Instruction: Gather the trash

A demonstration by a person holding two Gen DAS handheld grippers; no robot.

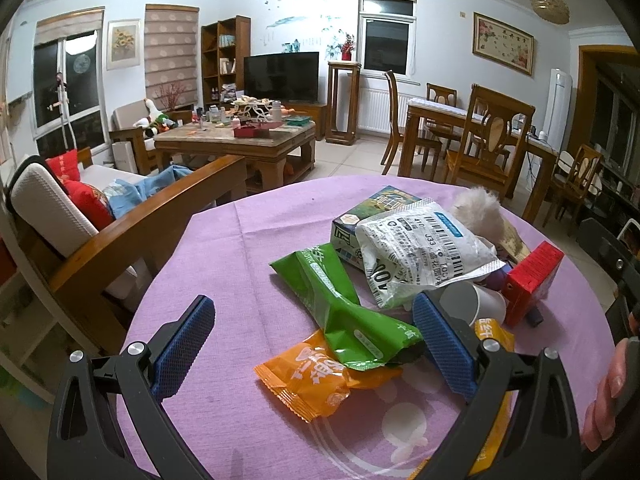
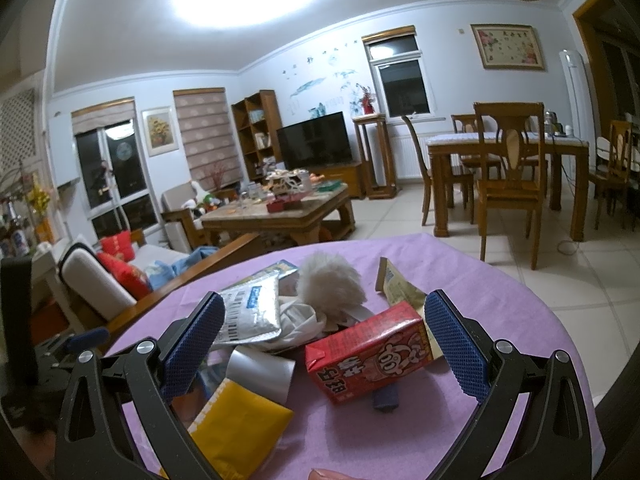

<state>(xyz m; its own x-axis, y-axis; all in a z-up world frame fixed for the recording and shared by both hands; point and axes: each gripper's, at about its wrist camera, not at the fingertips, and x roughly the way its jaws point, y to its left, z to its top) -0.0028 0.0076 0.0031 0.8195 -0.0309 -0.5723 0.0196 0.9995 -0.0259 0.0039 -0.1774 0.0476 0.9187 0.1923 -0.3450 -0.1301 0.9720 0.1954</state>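
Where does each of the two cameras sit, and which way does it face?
Left wrist: on the left gripper, over the lilac tablecloth, facing the green plastic wrapper and orange snack packet; both blue pads and a hand show.
Right wrist: on the right gripper, facing the red drink carton; both pads and a fingertip show.
Shared: the carton, white barcoded pouch, living room.
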